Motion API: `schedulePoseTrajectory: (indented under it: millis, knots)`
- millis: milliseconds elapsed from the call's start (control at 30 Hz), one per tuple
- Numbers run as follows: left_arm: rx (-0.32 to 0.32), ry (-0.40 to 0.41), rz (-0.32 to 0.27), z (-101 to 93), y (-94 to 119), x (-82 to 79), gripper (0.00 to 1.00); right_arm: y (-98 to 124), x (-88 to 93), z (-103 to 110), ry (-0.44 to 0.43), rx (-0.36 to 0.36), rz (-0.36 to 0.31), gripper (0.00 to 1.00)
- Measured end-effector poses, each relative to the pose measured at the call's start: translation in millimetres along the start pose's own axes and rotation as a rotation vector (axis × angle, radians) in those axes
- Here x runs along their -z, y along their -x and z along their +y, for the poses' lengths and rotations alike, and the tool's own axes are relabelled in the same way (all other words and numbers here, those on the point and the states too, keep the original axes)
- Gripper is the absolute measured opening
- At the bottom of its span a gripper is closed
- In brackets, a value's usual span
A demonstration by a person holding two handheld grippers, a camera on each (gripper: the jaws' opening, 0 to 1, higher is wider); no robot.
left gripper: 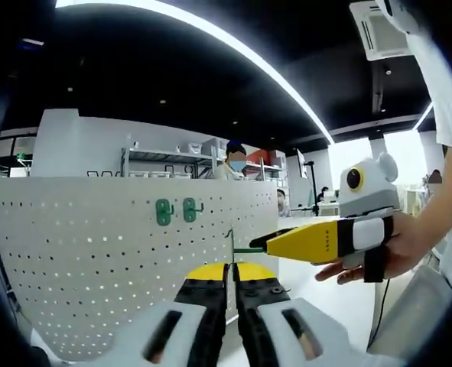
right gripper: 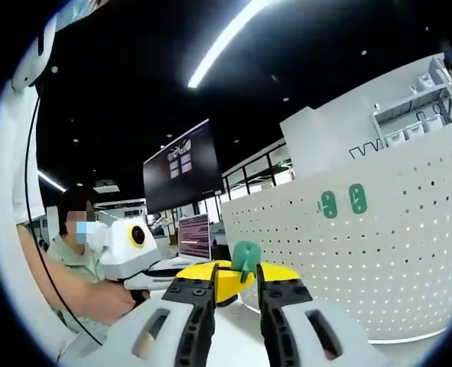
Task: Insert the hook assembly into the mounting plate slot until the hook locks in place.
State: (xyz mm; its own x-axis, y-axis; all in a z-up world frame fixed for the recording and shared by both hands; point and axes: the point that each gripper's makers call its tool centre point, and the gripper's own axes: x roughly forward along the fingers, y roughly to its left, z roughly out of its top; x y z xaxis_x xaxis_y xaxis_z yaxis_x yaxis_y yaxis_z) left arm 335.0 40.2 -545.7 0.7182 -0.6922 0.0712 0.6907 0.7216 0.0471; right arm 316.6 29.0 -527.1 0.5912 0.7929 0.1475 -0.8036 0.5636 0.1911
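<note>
Pointing upright, green hook (right gripper: 246, 258) sits between right hand-held gripper (right gripper: 233, 294) jaws.

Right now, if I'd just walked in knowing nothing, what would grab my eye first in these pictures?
Probably the big white pegboard curving across the scene, with two green hooks already mounted side by side near its upper edge. Next, in the right gripper view, the right gripper pinching another green hook between its yellow-tipped jaws. Overhead, a bright light strip sweeps across the dark ceiling.

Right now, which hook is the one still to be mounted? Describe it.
Start at the white pegboard, where two green hooks already hang side by side. The loose hook is off the board, pinched in the right hand-held gripper, its green plate standing above the yellow tips.
</note>
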Motion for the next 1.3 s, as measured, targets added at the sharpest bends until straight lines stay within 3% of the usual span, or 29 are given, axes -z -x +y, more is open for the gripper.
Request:
schedulePoseTrajectory:
  millis: [600,1300]
  knots:
    - [0.007,0.006,-0.016,-5.8,-1.9,-1.3,0.02,-6.2,-0.8,-4.4,0.023,0.023,-0.007,0.05]
    - [-0.01,0.025,-0.019,-6.4,-4.0,-1.6,0.02,-8.2,0.6,-9.6,0.0,0.064,-0.02,0.02]
